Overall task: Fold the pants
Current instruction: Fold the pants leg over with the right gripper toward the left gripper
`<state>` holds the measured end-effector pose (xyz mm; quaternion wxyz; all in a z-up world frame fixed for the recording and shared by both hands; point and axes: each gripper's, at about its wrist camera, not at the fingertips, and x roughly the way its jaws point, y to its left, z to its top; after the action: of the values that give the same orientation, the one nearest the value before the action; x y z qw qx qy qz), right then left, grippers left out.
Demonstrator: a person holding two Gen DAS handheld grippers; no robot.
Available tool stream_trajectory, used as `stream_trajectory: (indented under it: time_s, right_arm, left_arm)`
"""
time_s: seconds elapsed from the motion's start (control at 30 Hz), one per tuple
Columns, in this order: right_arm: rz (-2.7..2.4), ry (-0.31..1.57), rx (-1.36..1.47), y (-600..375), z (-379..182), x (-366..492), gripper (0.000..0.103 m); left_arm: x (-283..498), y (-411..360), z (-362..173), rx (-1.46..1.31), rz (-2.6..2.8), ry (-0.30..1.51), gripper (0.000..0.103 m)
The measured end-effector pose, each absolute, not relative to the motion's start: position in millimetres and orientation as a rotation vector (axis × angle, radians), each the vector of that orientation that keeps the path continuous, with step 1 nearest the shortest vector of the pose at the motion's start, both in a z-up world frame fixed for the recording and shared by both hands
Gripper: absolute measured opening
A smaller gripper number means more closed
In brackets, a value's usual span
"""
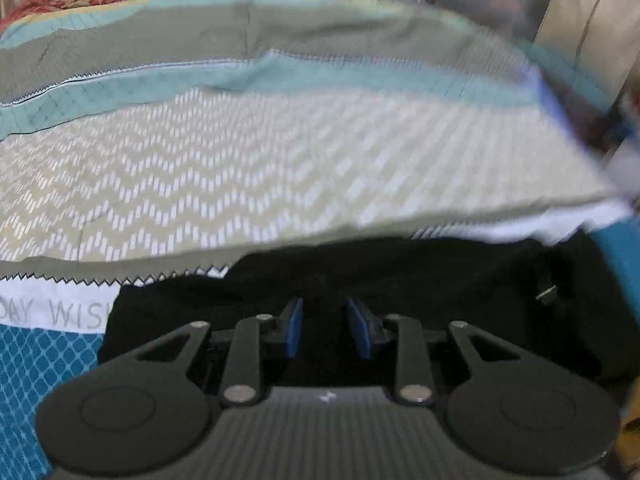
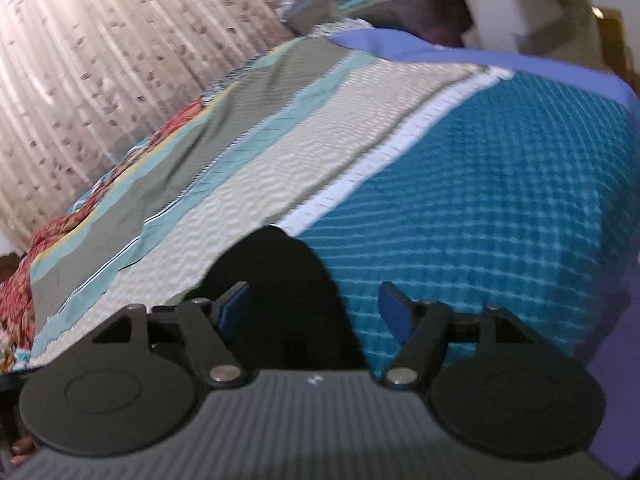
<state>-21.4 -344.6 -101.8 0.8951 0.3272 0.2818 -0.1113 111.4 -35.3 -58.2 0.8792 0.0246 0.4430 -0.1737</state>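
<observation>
Black pants [image 1: 400, 276] lie on the patterned bedspread [image 1: 280, 168] in the left wrist view, spread across the lower middle and right. My left gripper [image 1: 324, 328] hovers just over them with its blue pads a small gap apart, nothing clearly between them. In the right wrist view a rounded part of the black pants [image 2: 288, 292] rises between the wide-open blue pads of my right gripper [image 2: 316, 312], nearer the left pad; neither pad presses on it.
The bedspread has olive, teal, zigzag and blue diamond [image 2: 500, 200] bands. A floral curtain [image 2: 100, 60] hangs behind the bed. Boxes and clutter [image 2: 512, 8] stand past the far edge. A red floral cloth [image 2: 24, 288] lies at the bed's left.
</observation>
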Motion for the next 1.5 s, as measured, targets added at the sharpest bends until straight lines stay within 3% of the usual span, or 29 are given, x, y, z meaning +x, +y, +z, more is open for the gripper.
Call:
stream_trajectory:
  time_s: [0.13,0.23,0.27,0.3,0.4,0.5,0.53,0.9,0.93,1.0,1.03,1.07,1.23,1.33,1.4,1.43,1.5]
  right_arm:
    - [-0.203,0.618,0.785,-352.1,-115.7,-20.2,0.073]
    - [-0.144,0.643,0.825,-352.8,-122.9,-19.6,0.072]
    - [-0.118,0.657,0.831,-353.4,-123.7,-17.0,0.063]
    - [-0.095,0.673,0.829,-350.5,-125.2,-14.5,0.035]
    - [-0.071,0.671,0.781,-337.9,-118.8,-11.3,0.022]
    - [-0.006,0.609,0.722,-322.6,-93.1,-9.7,0.021]
    - [0.016,0.594,0.693,-314.9,-84.2,-8.8,0.021]
    - [0.205,0.565,0.248,-215.5,-46.9,-2.4,0.02]
    - [0.222,0.566,0.231,-213.8,-47.2,-4.9,0.02]
    - [0.255,0.562,0.184,-206.3,-45.8,-10.1,0.02]
    - [0.273,0.554,0.161,-202.7,-44.4,-11.6,0.02]
    - [0.296,0.539,0.145,-198.4,-42.1,-13.2,0.02]
    - [0.359,0.519,0.129,-191.0,-36.3,-19.8,0.02]
    - [0.417,0.512,0.204,-197.2,-35.4,-14.0,0.025]
    - [0.435,0.522,0.18,-190.7,-33.8,-11.1,0.042]
    - [0.437,0.526,0.15,-184.4,-34.1,-10.7,0.042]
    - [0.466,0.562,0.111,-170.4,-37.6,-10.3,0.012]
  left_arm:
    - [106.1,-43.1,-49.0,0.083,-0.332,0.921,0.028]
    - [102.9,-30.9,-26.0,-0.002,-0.345,0.912,0.039]
    - [100.9,-26.1,-15.5,-0.046,-0.35,0.893,0.04]
    - [99.3,-22.0,-4.4,-0.088,-0.355,0.876,0.04]
    - [97.6,-24.1,26.0,-0.169,-0.403,0.858,0.048]
    - [91.3,-50.9,53.9,-0.164,-0.523,0.852,0.08]
    - [89.6,-64.8,59.9,-0.143,-0.566,0.853,0.096]
    - [83.3,-193.8,53.0,0.098,-0.726,1.04,0.1]
    - [82.2,-195.4,48.6,0.112,-0.729,1.049,0.098]
    - [84.2,-198.8,39.7,0.182,-0.692,1.038,0.061]
    - [86.8,-197.4,34.6,0.204,-0.668,1.049,0.028]
    - [90.7,-190.0,30.9,0.189,-0.648,1.063,0.017]
    - [111.1,-120.4,33.8,-0.072,-0.676,1.103,0.016]
    - [118.3,-84.9,37.9,-0.161,-0.659,1.104,0.016]
    - [125.2,-67.6,38.4,-0.201,-0.639,1.099,0.016]
    - [125.7,-57.2,39.3,-0.221,-0.629,1.096,0.016]
    - [125.4,-39.6,38.7,-0.257,-0.617,1.089,0.015]
